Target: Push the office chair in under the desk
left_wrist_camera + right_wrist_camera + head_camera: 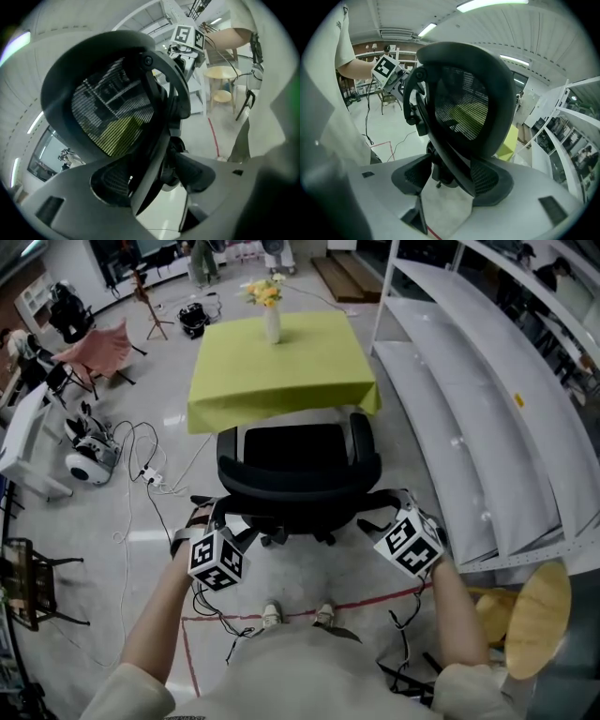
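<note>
A black mesh office chair (298,472) stands facing the desk (281,371), which is draped in a yellow-green cloth; the chair's back is towards me and its seat front sits at the cloth's hanging edge. My left gripper (221,517) is at the left side of the backrest. My right gripper (382,506) is at the right side. In the left gripper view the backrest (108,108) fills the picture, and its rim runs between the open jaws of the left gripper (154,180). The right gripper (447,180) likewise stands open around the backrest's (464,103) lower rim.
A vase of flowers (270,310) stands on the desk. White curved shelves (469,409) run along the right, with a wooden stool (539,615) near my right arm. Cables (141,474) and a white device (89,460) lie at left. Red tape (281,615) marks the floor by my feet.
</note>
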{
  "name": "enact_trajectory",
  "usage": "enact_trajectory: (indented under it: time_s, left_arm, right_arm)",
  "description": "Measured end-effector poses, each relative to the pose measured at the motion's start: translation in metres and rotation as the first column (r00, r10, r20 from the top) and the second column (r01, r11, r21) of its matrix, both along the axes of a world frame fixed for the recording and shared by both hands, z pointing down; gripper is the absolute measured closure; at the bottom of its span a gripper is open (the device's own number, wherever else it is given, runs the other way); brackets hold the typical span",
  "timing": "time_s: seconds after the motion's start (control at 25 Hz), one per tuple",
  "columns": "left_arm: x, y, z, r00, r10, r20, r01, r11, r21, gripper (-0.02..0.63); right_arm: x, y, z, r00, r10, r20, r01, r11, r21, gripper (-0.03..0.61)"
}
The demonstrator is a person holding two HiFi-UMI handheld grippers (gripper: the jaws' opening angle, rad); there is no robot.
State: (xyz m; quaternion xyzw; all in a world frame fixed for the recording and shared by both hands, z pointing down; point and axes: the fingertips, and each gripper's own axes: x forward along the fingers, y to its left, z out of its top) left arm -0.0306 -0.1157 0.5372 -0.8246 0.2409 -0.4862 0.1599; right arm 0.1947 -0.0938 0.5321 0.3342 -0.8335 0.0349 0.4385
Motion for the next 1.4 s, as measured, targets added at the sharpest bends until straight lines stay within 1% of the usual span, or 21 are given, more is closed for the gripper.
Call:
enact_trajectory:
  time_s: [0.08, 0.12, 0.16, 0.2, 0.28, 0.32, 0.6, 0.72, 0.8, 0.92, 1.04, 1.16, 1.4]
  left_arm:
    - [-0.001, -0.001, 0.010, 0.998, 0.019, 0.054, -0.019, 1.000, 0.003, 0.312]
    - [-0.001, -0.003, 0.011, 0.998, 0.022, 0.065, -0.023, 1.000, 0.016, 0.315]
    - [-0.001, -0.006, 0.011, 0.998, 0.016, 0.058, -0.018, 0.999, 0.030, 0.322]
    - [0.000, -0.009, 0.009, 0.999, 0.005, 0.034, -0.006, 0.999, 0.039, 0.339]
    - [0.000, -0.013, 0.006, 1.000, -0.015, -0.014, 0.015, 0.999, 0.039, 0.381]
    - [0.000, -0.014, 0.006, 1.000, -0.016, -0.024, 0.017, 0.999, 0.035, 0.385]
    - [0.001, -0.017, 0.006, 0.999, -0.028, -0.037, 0.029, 0.999, 0.028, 0.379]
    - [0.003, -0.022, 0.004, 0.998, -0.045, -0.046, 0.046, 0.999, 0.027, 0.374]
    - [0.005, -0.029, 0.004, 0.998, -0.049, -0.047, 0.051, 0.998, 0.036, 0.373]
    - [0.008, -0.038, 0.005, 0.998, -0.049, -0.049, 0.052, 0.997, 0.053, 0.371]
    - [0.012, -0.051, 0.007, 0.997, -0.050, -0.054, 0.054, 0.997, 0.063, 0.371]
    - [0.011, -0.066, 0.005, 0.996, -0.064, -0.059, 0.068, 0.996, 0.064, 0.370]
    - [0.009, -0.101, 0.004, 0.996, -0.073, -0.057, 0.077, 0.994, 0.083, 0.362]
  right_arm:
    - [0.002, -0.002, 0.006, 1.000, -0.001, -0.031, 0.001, 1.000, 0.000, 0.314]
    - [0.003, -0.004, 0.008, 0.999, -0.001, -0.041, 0.001, 1.000, 0.004, 0.317]
    - [0.004, -0.005, 0.009, 0.999, 0.002, -0.045, -0.002, 1.000, 0.011, 0.318]
    - [0.005, -0.008, 0.010, 0.999, 0.009, -0.043, -0.008, 1.000, 0.019, 0.326]
    - [0.007, -0.013, 0.010, 0.999, 0.023, -0.031, -0.022, 0.999, 0.035, 0.364]
    - [0.008, -0.014, 0.010, 0.999, 0.024, -0.024, -0.023, 0.999, 0.038, 0.368]
    - [0.008, -0.019, 0.010, 1.000, -0.005, 0.012, 0.005, 1.000, 0.026, 0.368]
    - [0.009, -0.027, 0.008, 1.000, 0.005, 0.026, -0.006, 0.999, 0.035, 0.359]
    - [0.011, -0.035, 0.009, 1.000, 0.003, 0.024, -0.005, 0.999, 0.049, 0.357]
    - [0.015, -0.046, 0.011, 0.999, -0.026, 0.029, 0.025, 0.998, 0.049, 0.361]
    - [0.020, -0.060, 0.011, 0.999, -0.045, 0.029, 0.044, 0.998, 0.046, 0.365]
    - [0.019, -0.077, 0.010, 0.998, -0.059, 0.026, 0.058, 0.996, 0.061, 0.365]
    - [0.018, -0.112, 0.010, 0.998, -0.062, 0.027, 0.060, 0.997, 0.054, 0.365]
